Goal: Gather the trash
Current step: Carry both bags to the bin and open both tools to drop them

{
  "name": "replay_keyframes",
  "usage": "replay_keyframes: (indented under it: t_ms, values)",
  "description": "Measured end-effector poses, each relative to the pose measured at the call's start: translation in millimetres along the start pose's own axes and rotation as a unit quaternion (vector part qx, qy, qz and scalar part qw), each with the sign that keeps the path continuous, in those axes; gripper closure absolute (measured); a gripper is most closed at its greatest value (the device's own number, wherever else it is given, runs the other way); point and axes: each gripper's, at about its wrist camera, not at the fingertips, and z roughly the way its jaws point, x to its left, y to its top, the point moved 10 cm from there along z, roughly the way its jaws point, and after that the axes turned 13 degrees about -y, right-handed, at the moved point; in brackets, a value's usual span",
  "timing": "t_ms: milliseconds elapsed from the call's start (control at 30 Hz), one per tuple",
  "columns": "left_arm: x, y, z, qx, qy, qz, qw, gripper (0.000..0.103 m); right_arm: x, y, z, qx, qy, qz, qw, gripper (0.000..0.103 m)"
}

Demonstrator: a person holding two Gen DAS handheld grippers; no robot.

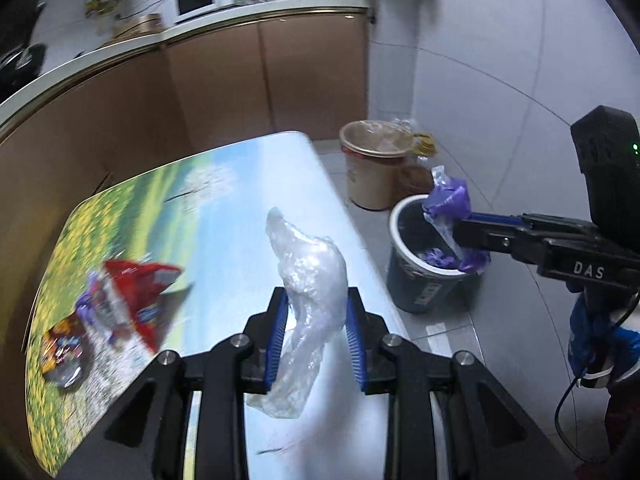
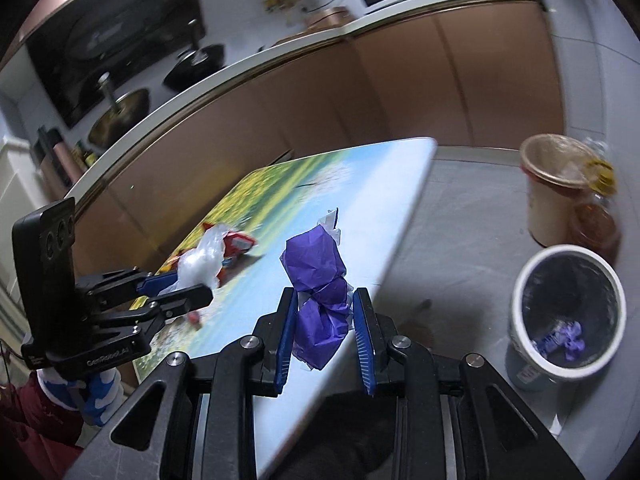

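While blur smears the table's wrappers (image 1: 132,300), left claw (image 1: 316,336) clamps clear plastic (image 1: 308,280), right claw (image 2: 326,328) purple wrapper (image 2: 320,280).

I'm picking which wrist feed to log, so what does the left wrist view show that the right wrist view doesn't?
Only the left wrist view shows the clear plastic bag up close between the left gripper pads, and the right gripper reaching over the bin.

Only the right wrist view shows the stove with its pans, and the purple wrapper close up in the right gripper.

Both show the table, the red wrapper left on it, the dark trash bin with purple scraps inside, and the beige bucket.
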Motion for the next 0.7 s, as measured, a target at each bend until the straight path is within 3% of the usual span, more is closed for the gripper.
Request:
replay_keyframes:
  t_ms: [400,700]
  values:
    - [-56,30,74,0.045,-0.053,0.054,0.9962,0.076,-103,-11,-7,-0.010,-0.067,0.083,0.994,0.075]
    - [-105,71,166,0.082,-0.110,0.070,0.9881,0.076,-184,-25,7,0.004,-0.139,0.137,0.981,0.075]
